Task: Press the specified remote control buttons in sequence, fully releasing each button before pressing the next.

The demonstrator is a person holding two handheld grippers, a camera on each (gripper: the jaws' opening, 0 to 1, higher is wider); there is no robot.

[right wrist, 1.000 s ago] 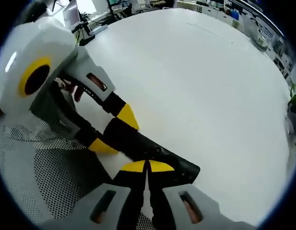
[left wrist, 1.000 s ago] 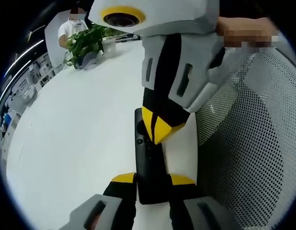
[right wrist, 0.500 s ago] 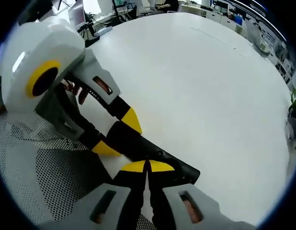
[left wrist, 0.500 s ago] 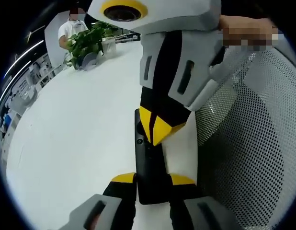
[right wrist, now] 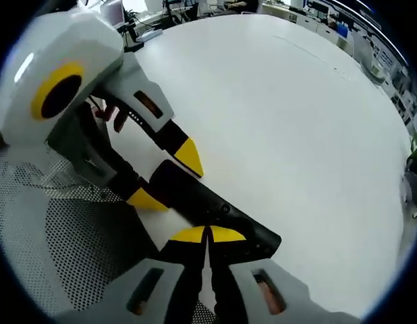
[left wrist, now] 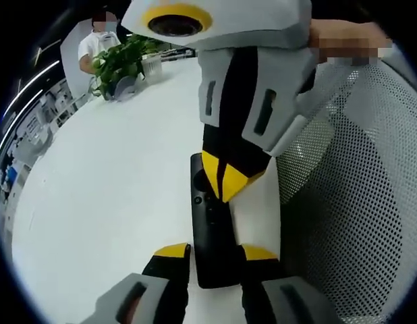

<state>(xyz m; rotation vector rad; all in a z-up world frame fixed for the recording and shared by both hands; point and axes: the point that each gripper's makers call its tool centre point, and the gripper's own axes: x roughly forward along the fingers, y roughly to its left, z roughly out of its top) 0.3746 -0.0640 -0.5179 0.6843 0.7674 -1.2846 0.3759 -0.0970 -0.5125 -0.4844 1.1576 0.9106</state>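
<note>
A slim black remote lies lengthwise on the white table, close to its edge. My left gripper is shut on the remote's near end, one yellow tip on each long side. My right gripper comes down from above, shut, with its paired yellow tips on the remote's upper button area beside a small round button. In the right gripper view the right gripper has its tips together over the remote. There the left gripper straddles the remote's far end.
A grey mesh chair back stands right beside the table edge, also seen as mesh in the right gripper view. A potted plant and a person in a white shirt are at the far side. Open tabletop stretches beyond the remote.
Almost nothing: both views have shifted slightly. The left gripper keeps its hold and the right gripper's shut tips stay at the same spot on the remote.
</note>
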